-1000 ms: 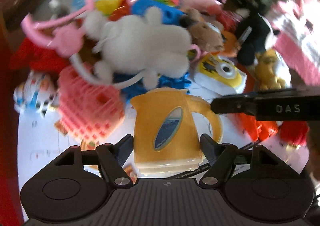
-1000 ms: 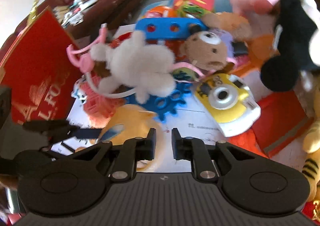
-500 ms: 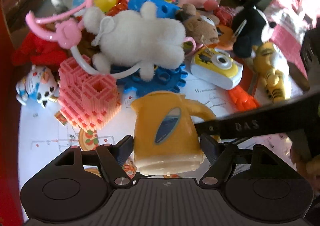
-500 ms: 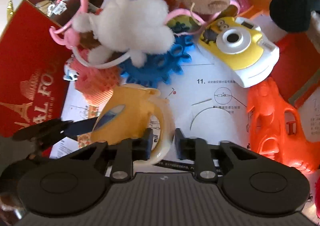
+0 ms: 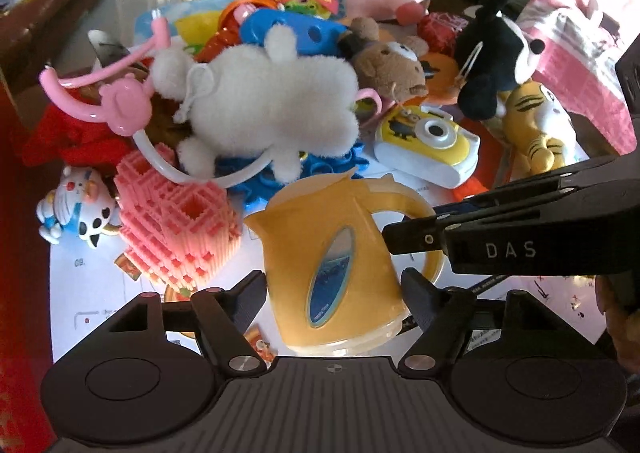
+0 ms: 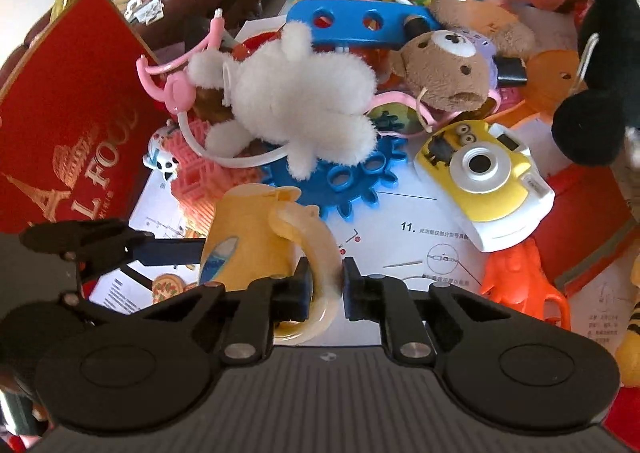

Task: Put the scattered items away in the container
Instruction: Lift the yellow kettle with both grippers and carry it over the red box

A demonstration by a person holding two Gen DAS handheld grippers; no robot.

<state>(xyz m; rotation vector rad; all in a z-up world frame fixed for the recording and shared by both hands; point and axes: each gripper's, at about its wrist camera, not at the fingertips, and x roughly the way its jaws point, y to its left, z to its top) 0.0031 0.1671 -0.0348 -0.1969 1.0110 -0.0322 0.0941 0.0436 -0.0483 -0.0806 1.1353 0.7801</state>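
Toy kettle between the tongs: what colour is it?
Orange-yellow toy kettle with a blue oval window; clearest in the left wrist view.

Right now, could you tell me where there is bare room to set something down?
Bare paper lies between the kettle, blue gear, camera and orange toy. Behind these, the plush pile around the white plush is crowded.

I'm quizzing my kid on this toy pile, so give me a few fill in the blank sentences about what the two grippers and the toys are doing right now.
1. The left gripper has its fingers on either side of the yellow toy ____.
2. The right gripper has its fingers around the kettle's ____.
3. The white plush lies partly on a blue ____.
4. The yellow toy camera carries a ____ character picture.

Missing words: kettle; handle; gear; Minion
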